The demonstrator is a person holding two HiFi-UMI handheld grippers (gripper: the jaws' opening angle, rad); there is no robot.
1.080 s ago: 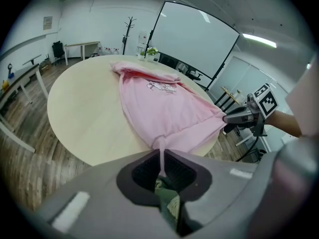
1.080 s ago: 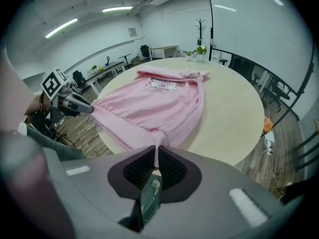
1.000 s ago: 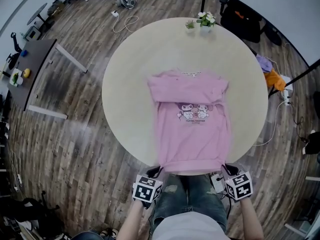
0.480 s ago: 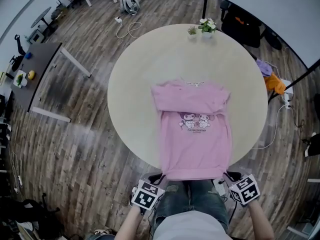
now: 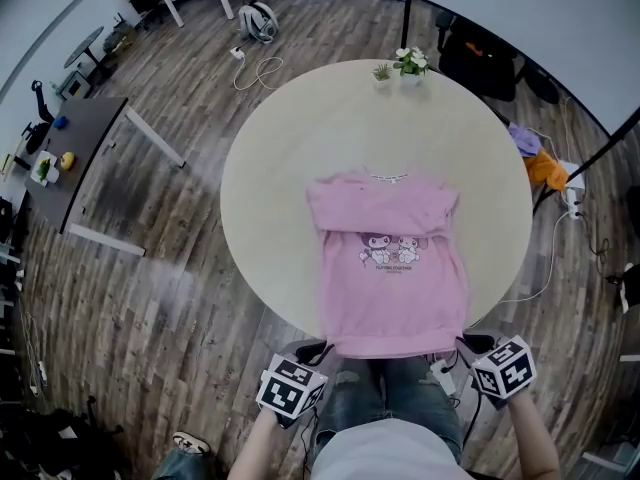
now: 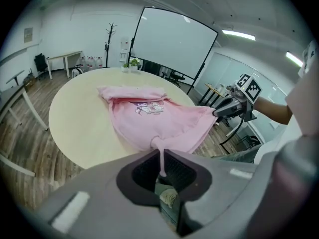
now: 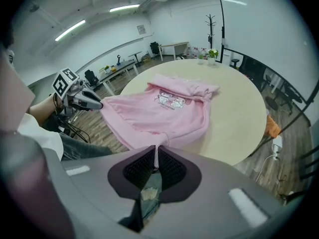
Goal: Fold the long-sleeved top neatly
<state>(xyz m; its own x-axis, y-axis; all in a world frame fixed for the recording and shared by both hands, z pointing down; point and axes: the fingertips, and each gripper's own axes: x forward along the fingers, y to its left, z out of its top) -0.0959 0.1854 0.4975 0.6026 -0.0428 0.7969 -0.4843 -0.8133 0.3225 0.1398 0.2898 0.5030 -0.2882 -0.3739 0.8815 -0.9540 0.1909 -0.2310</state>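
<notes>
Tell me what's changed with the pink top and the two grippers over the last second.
Both the left gripper and the right gripper have risen a little, lifting the near hem of the pink top at the table edge. Nothing was grabbed or released: each stays shut on its hem corner. The top's upper part lies where it was.

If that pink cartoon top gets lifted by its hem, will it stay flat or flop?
Probably flops: the pink long-sleeved fabric top gathers into a thin pleat inside the left gripper and right gripper. Likely light, since two small corner pinches hold its hem.
</notes>
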